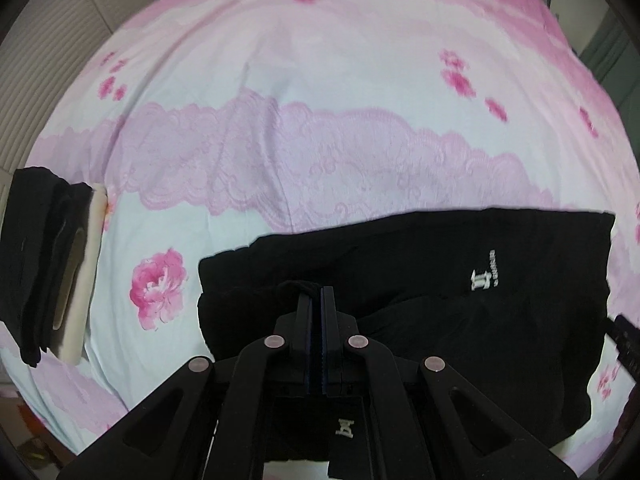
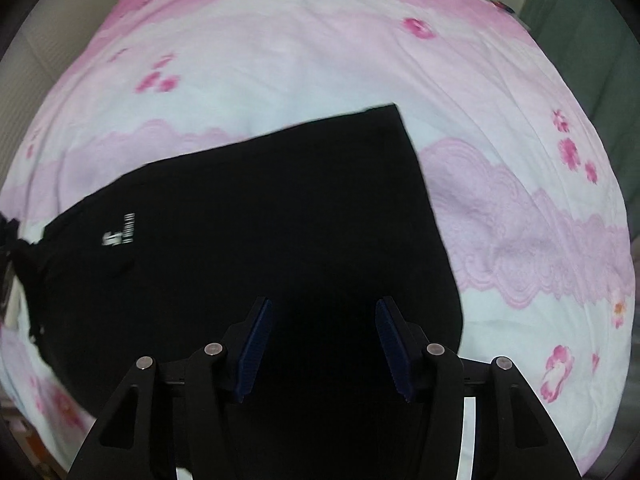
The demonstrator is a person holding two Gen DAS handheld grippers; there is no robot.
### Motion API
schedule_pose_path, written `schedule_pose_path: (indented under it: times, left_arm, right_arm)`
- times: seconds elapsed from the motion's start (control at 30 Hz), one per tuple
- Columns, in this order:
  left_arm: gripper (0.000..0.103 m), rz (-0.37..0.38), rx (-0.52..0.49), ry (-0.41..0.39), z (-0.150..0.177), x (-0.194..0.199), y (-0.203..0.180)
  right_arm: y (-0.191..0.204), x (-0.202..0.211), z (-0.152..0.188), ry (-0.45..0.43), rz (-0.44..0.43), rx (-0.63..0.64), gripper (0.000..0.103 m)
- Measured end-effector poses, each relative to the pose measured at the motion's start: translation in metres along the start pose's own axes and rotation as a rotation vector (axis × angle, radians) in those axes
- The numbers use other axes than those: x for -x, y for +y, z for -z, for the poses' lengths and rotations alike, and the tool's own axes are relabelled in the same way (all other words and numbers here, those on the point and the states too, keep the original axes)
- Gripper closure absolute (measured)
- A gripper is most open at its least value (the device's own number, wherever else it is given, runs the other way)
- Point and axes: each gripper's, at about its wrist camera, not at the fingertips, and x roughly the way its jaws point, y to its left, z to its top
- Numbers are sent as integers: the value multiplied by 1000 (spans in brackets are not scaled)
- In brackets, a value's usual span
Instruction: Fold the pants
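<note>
A small white logo (image 1: pixel 484 276), too blurred to be read, is printed on smooth black pants (image 1: pixel 440 280) laid on a pink floral bedsheet (image 1: pixel 320 80). A fold is pinched by the left hand-held gripper (image 1: pixel 317 294); the right hand-held gripper (image 2: pixel 324 312) is held apart, empty.

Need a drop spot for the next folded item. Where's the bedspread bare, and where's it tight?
Bare: the bedspread beyond the black pants, up past the lace band; also right of the pants in the right wrist view. Tight: the strip with the pink flower between pants and the folded stack.

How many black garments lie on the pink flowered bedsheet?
2: black pants pinched by the left gripper; folded black garment at the left-wrist view's left edge, perhaps more stacked there.
</note>
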Motion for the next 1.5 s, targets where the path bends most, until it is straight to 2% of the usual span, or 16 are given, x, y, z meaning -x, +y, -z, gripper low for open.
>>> schedule_pose_path:
  times: [0.07, 0.13, 0.17, 0.3, 0.37, 0.43, 0.53, 0.73, 0.83, 1.03, 1.17, 1.23, 1.3, 1.33, 1.4, 1.5]
  left_arm:
    - [76, -4, -53, 32, -2, 4, -1]
    - [23, -7, -98, 19, -1, 15, -1]
    - [22, -4, -132, -12, -2, 26, 0]
    - [22, -44, -421, -136, -6, 63, -19]
    - [21, 30, -565, -148, -8, 69, -34]
    - [21, 153, -721, -106, -9, 62, -57]
    - [24, 266, -816, -5, -13, 38, -87]
    - [43, 349, -854, 151, -15, -13, -121]
    - [46, 372, -858, 237, -11, -34, -130]
    - [47, 354, -822, 282, -12, -60, -133]
    - [54, 353, -782, 295, -11, -67, -129]
    - [69, 355, -775, 293, -10, -67, -126]
    - [81, 378, -760, 299, -8, -63, -121]
    - [86, 387, -762, 298, -6, -61, -119]
    - [87, 400, -781, 264, 0, -48, -114]
    - [90, 442, -779, 218, 8, -24, -106]
  right_arm:
    - [-7, 1, -1, -6, 9, -26, 48]
    - [-9, 9, 1, -25, 0, -48, 48]
    - [-7, 14, 3, -39, -6, -48, 48]
    - [1, 35, 12, -107, -8, -22, 45]
    - [0, 42, 16, -130, -27, -24, 43]
    - [-4, 46, 18, -144, -46, -17, 43]
    - [-15, 48, 19, -158, -58, -1, 43]
    - [-44, 24, 12, -106, -34, 51, 43]
    - [-57, 14, 5, -96, -41, 41, 43]
    - [-54, -16, -11, -51, -105, 64, 43]
    - [-56, -39, -18, -23, -82, 37, 44]
    - [-60, -49, -21, -5, -84, -1, 50]
    - [-61, -58, -20, 22, -103, -31, 76]
    - [-59, -59, -19, 24, -95, -26, 82]
    - [-53, -52, -14, 6, -101, -9, 96]
    - [-48, -26, -6, -52, -88, -10, 98]
